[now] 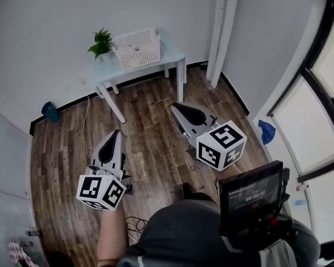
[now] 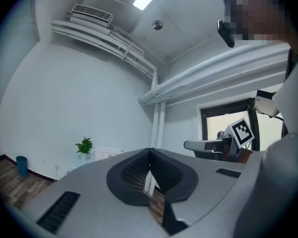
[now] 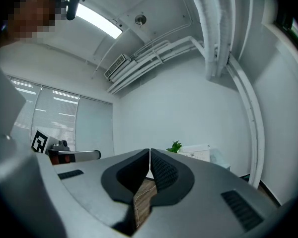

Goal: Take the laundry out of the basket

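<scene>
- wood-plank flooring (image 1: pixel 150 127) is seen running up to plain white walls, where a small pale table (image 1: pixel 175 53) is set against the wall
- the basket (image 1: pixel 137 48) is placed on that table, just beside a potted plant (image 1: pixel 102 42); no laundry is seen above its rim, and what lies inside cannot be told from here
- the left gripper (image 2: pixel 150 155) is held level with its jaws pressed together and nothing between them; the right gripper (image 3: pixel 149 155) is likewise closed and empty
- both are held well apart from the basket, so the step in hand is judged to be the approach
- that step is likely done best if the jaws are opened before the rim is reached, the tips are brought in from above, and the plant is given room
- the basket is made of rigid white openwork lattice, boxy with flared walls; it looks light and may be dragged if cloth snags
- the jaw pads are dark and ribbed, which should suit soft fabric
</scene>
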